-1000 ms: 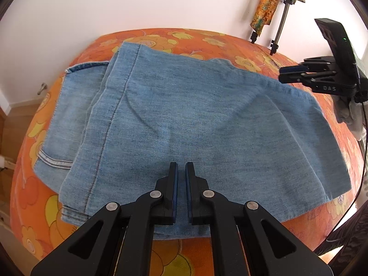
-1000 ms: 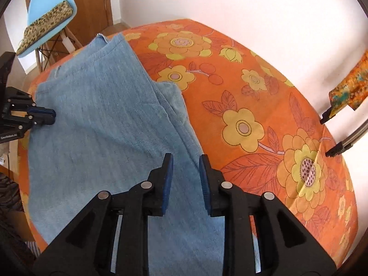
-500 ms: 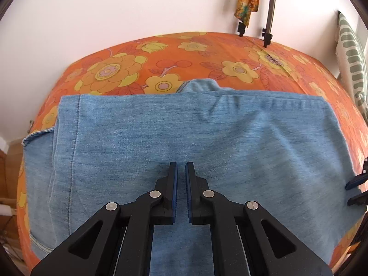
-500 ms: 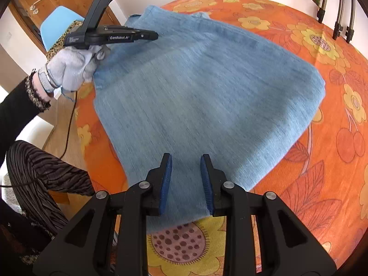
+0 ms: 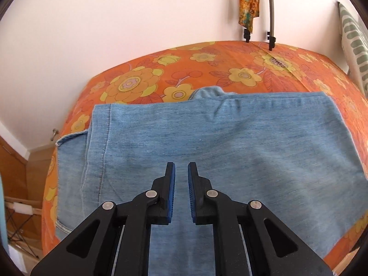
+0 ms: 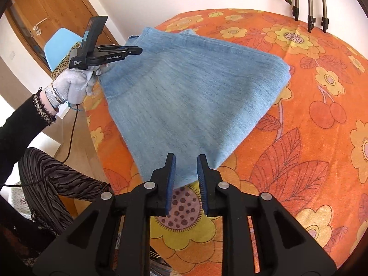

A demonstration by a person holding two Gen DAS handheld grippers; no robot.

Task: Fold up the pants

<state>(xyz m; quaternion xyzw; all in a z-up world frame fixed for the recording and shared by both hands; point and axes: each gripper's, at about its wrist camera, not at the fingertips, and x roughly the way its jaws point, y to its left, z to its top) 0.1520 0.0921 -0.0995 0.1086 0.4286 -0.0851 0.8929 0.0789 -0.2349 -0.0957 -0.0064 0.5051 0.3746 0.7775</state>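
Note:
The light blue denim pants (image 5: 230, 151) lie folded flat on the orange flowered bed cover (image 5: 207, 62). They also show in the right wrist view (image 6: 195, 92). My left gripper (image 5: 181, 169) hovers above the near part of the pants, jaws slightly apart and empty. In the right wrist view the left gripper (image 6: 138, 50) sits over the pants' far left edge, held by a gloved hand (image 6: 71, 85). My right gripper (image 6: 185, 158) is open and empty, just above the pants' near corner.
A drying rack's legs (image 6: 310, 23) stand on the bed by the white wall, with a patterned cloth (image 5: 249, 0) hanging. A striped pillow (image 5: 354, 46) is at the right. A blue chair (image 6: 59, 46) and wooden door (image 6: 46, 11) are left of the bed.
Both grippers pulled back from the pants toward the bed's near edge. The left gripper's jaws opened slightly. The right view swung round to look across the folded pants.

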